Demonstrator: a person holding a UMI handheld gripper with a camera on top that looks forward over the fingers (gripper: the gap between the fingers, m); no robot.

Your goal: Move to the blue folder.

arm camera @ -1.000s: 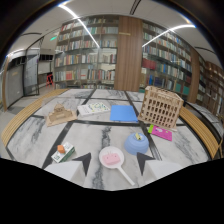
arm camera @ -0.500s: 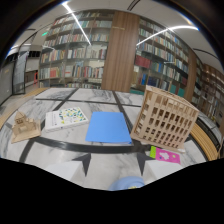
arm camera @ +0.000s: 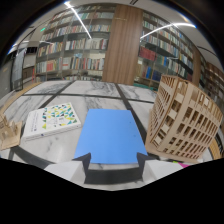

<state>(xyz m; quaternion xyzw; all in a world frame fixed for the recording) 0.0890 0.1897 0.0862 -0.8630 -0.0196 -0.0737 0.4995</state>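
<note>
Fingers (arm camera: 113, 161) were spread wide, gripping nothing, with the blue folder (arm camera: 108, 135) flat on the marble table (arm camera: 90, 97) just ahead, between a patterned book (arm camera: 52, 120) and wooden model (arm camera: 182, 120).

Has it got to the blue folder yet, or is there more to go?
Nearly there. Done: the blue folder lies flat on the marble table right ahead of the tongs, between a patterned book and a wooden lattice model. In hand: the open tongs frame its near edge. Left: perhaps a slight final nudge forward.
</note>
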